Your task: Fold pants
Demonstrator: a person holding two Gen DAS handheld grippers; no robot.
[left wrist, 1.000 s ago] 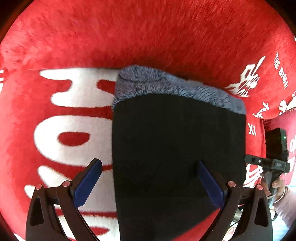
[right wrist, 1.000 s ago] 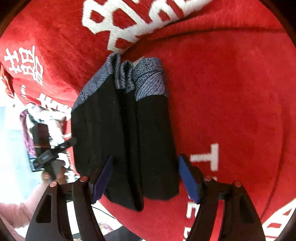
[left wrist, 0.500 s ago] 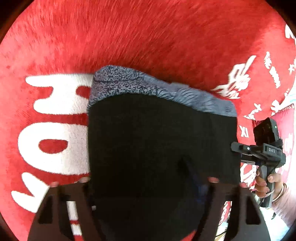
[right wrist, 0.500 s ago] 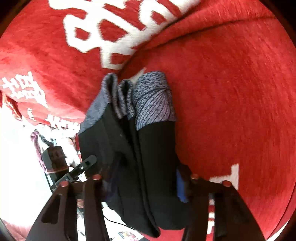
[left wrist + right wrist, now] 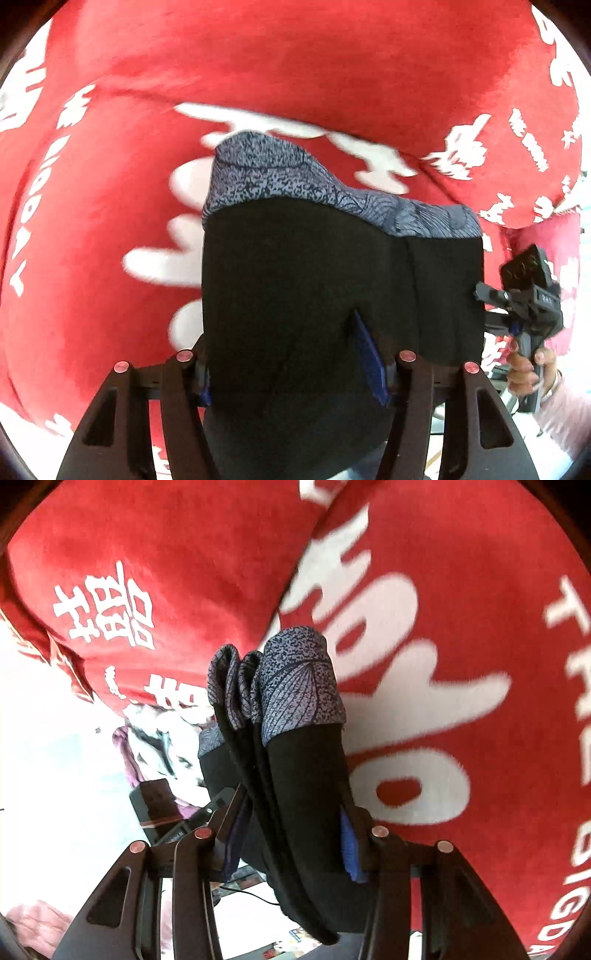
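Note:
The folded black pants (image 5: 306, 280) with a grey patterned waistband (image 5: 295, 181) are lifted off the red blanket (image 5: 295, 66). My left gripper (image 5: 291, 365) is shut on the near edge of the stack, blue pads pressed into the cloth. In the right wrist view the pants (image 5: 306, 775) hang as several folded layers, and my right gripper (image 5: 291, 845) is shut on them. The right gripper also shows in the left wrist view (image 5: 528, 299) at the stack's right edge, held by a hand.
The red plush blanket with white lettering (image 5: 424, 664) covers the surface and folds up behind. At the left of the right wrist view lie crumpled clothes (image 5: 159, 738) and a bright floor area beyond the blanket's edge.
Both grippers went from open around the lying pants to shut on them. The stack has risen off the blanket and both views have swung.

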